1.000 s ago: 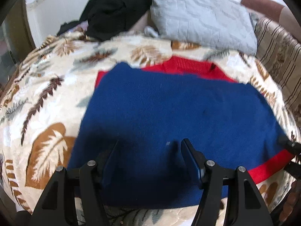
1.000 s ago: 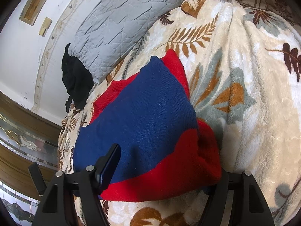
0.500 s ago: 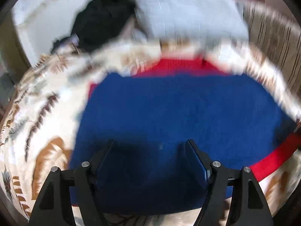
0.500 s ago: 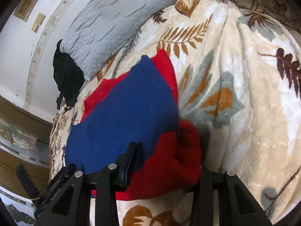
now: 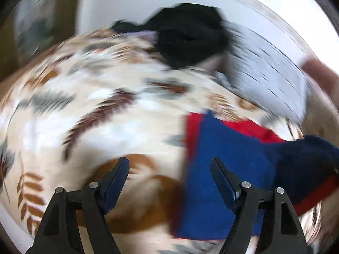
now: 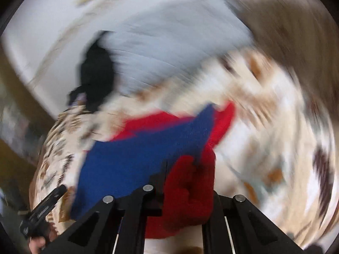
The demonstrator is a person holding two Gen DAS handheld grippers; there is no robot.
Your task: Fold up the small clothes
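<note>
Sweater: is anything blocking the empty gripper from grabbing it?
Nothing visible. The left gripper hangs open over the leaf blanket, beside the blue and red sweater's edge. The right gripper already pinches its red part.

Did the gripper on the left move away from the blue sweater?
Yes. The left gripper slid leftward off the blue sweater; it hangs open over the leaf blanket.

A bed (image 5: 118, 114) under a cream blanket (image 5: 63, 127) printed with brown and grey leaves. At its head a grey quilted pillow (image 5: 269, 74) and a black heap of cloth (image 5: 190, 36) — both against a white wall (image 5: 131, 6). Everything is motion-blurred.
</note>
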